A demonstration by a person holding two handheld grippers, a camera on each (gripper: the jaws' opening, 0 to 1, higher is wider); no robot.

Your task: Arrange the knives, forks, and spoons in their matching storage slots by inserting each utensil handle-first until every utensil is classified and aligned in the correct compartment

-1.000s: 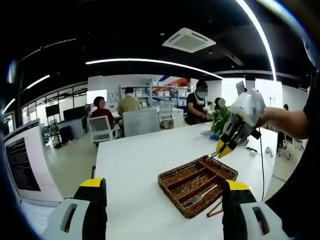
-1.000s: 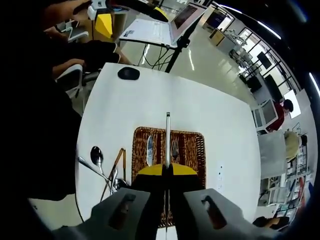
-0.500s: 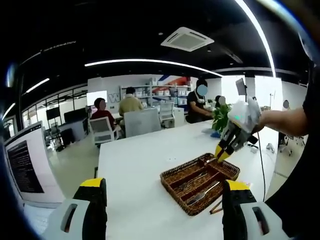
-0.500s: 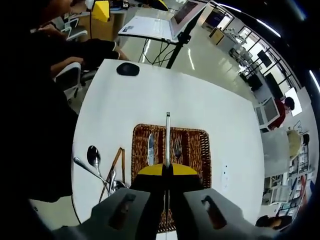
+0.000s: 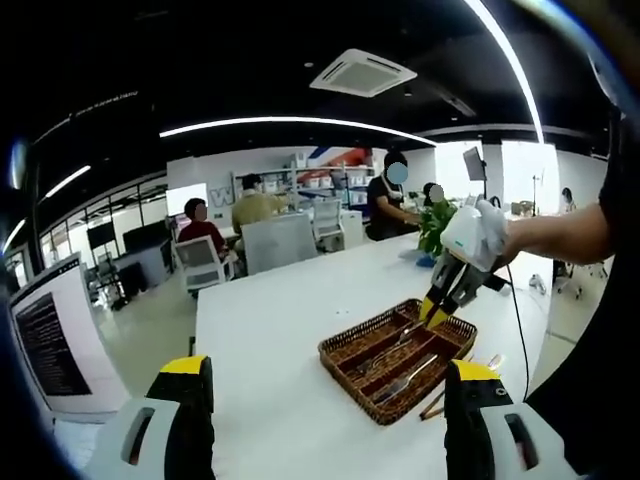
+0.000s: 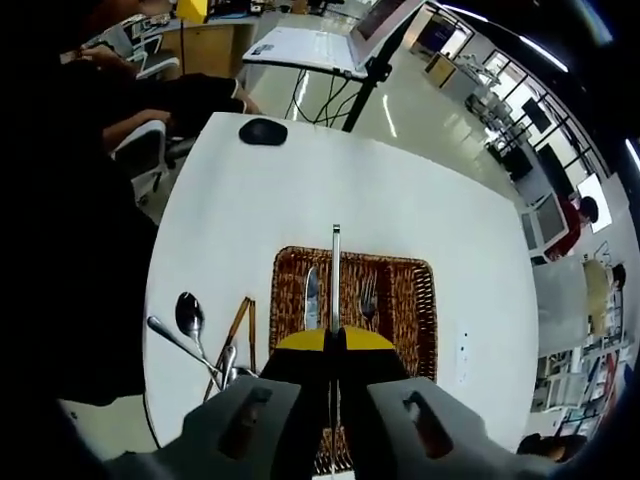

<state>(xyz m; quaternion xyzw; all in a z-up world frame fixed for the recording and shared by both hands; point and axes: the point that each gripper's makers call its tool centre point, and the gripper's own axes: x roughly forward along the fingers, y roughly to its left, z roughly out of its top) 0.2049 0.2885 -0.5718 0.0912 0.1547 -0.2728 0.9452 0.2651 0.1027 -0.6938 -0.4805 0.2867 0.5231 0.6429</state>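
The right gripper (image 6: 334, 338) has its yellow-tipped jaws pressed together on a slim metal utensil (image 6: 335, 275), whose handle points straight out from the tips over the middle of the wicker tray (image 6: 420, 310); its working end is hidden between the jaws, so I cannot tell its kind. In the tray, just left of that handle, lies a knife (image 6: 311, 297), and just right of it a fork (image 6: 368, 299). Further left of the tips, off the tray on the white table (image 6: 300, 190), lie spoons (image 6: 187, 312) and brown chopsticks (image 6: 238, 325). Far ahead sits a black mouse (image 6: 263, 131).

The left gripper (image 5: 325, 385) has its jaws spread wide apart, holding nothing, well short of the tray.
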